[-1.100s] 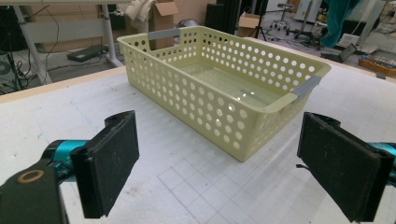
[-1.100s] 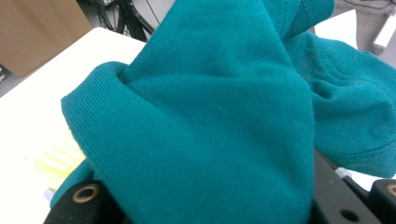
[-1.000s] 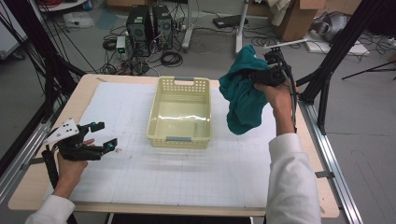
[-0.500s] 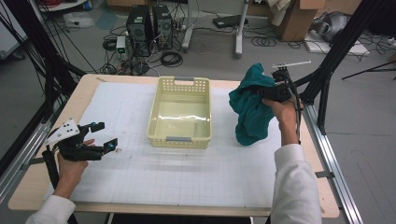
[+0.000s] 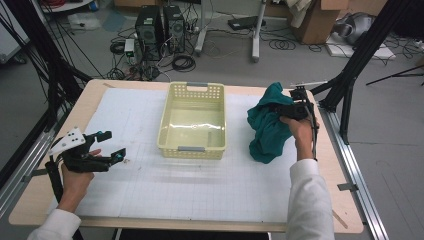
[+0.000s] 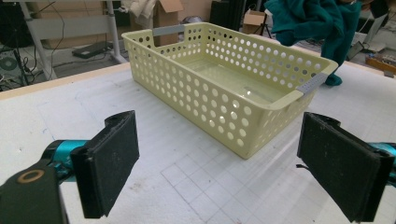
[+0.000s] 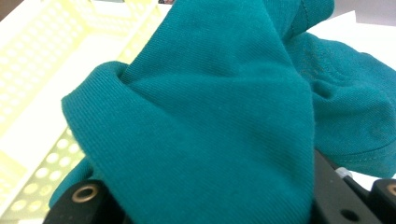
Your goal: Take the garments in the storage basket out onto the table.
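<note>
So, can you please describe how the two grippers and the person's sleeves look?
Both grippers are black. The left gripper carries a grey three-cornered plate with dark dots on top and teal parts by its jaws; its flat pads are black and rough. The right gripper has a black cable along the forearm and brass-ringed holes in its body. Both sleeves are white.

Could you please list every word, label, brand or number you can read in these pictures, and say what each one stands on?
None can be read.
The grey strips on the yellow basket rims are blank.
The teal cloth shows no tag or print.
The white mat bears only a faint printed grid, no figures.
The left gripper pads are plain black.
The cardboard boxes on the floor are too small and blurred to show any text.
</note>
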`<state>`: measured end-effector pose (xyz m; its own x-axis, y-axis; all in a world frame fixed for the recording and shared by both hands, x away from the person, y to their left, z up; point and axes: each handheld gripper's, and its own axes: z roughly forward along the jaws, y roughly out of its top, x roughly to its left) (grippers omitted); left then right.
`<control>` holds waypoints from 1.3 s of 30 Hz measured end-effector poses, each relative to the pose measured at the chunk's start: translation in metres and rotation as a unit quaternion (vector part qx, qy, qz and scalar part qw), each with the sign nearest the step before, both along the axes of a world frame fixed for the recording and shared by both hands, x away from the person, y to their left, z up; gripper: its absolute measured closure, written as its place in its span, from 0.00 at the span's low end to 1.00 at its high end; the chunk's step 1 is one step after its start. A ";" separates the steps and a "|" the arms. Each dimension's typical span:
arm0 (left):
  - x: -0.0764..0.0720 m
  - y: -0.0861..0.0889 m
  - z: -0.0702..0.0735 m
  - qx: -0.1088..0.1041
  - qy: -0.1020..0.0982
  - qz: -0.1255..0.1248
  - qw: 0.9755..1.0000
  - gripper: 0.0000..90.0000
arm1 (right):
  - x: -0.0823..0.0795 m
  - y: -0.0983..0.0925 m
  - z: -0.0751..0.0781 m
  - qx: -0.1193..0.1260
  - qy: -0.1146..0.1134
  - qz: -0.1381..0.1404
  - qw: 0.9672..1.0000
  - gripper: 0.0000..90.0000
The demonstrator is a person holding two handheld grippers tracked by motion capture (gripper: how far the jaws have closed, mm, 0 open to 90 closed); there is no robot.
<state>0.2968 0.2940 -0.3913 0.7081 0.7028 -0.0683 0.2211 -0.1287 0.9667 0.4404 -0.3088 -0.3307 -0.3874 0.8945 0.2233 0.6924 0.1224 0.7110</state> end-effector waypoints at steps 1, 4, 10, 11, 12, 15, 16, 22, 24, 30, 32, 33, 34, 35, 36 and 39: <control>0.000 0.000 0.000 0.000 0.000 0.000 1.000 0.15 | 0.000 -0.001 -0.003 0.002 0.003 -0.003 1.000 0.80; 0.000 0.000 0.000 0.000 0.000 0.000 1.000 0.15 | 0.002 -0.002 -0.013 0.002 0.012 -0.012 1.000 0.80; 0.000 0.000 -0.001 0.002 0.002 -0.001 1.000 0.15 | 0.005 -0.002 -0.031 0.006 0.023 -0.014 1.000 0.80; 0.000 0.000 -0.001 0.001 0.002 -0.001 1.000 0.15 | 0.006 -0.001 -0.033 0.008 0.027 -0.015 1.000 0.80; 0.000 0.000 0.000 0.001 0.001 0.000 1.000 0.15 | 0.006 -0.001 -0.035 0.009 0.027 -0.014 0.999 0.79; -0.001 0.000 -0.001 0.000 0.002 0.001 1.000 0.15 | 0.008 0.001 -0.040 0.005 0.029 -0.011 1.000 0.79; -0.001 0.000 -0.001 0.000 0.002 0.001 1.000 0.15 | 0.009 0.001 -0.041 0.004 0.028 -0.011 1.000 0.79; -0.002 0.000 0.000 0.003 0.000 0.000 1.000 0.15 | 0.011 0.004 -0.048 -0.015 0.034 -0.009 0.999 0.77; -0.002 0.000 0.000 0.002 0.000 0.000 1.000 0.15 | 0.011 0.005 -0.049 -0.017 0.030 -0.009 0.999 0.77; -0.002 0.000 0.000 0.001 -0.001 -0.001 1.000 0.15 | 0.012 0.005 -0.050 -0.023 0.034 -0.011 0.999 0.72; -0.002 0.001 0.000 0.001 -0.001 -0.001 1.000 0.15 | 0.012 0.005 -0.049 -0.023 0.033 -0.012 0.999 0.67; -0.002 0.001 0.000 0.001 -0.001 -0.001 1.000 0.15 | 0.012 0.005 -0.050 -0.022 0.032 -0.008 0.999 0.64; -0.002 0.001 0.001 0.000 -0.001 0.000 1.000 0.15 | 0.012 0.004 -0.050 -0.023 0.029 -0.005 0.999 0.60; -0.002 0.001 0.001 0.000 -0.001 0.000 1.000 0.15 | 0.012 0.004 -0.050 -0.021 0.029 -0.004 0.999 0.55; -0.002 0.001 0.001 0.000 -0.001 0.000 1.000 0.15 | 0.012 0.004 -0.050 -0.017 0.032 -0.006 0.999 0.50; -0.002 0.001 0.001 0.001 -0.001 -0.001 1.000 0.15 | 0.011 0.004 -0.051 -0.016 0.033 -0.001 0.999 0.41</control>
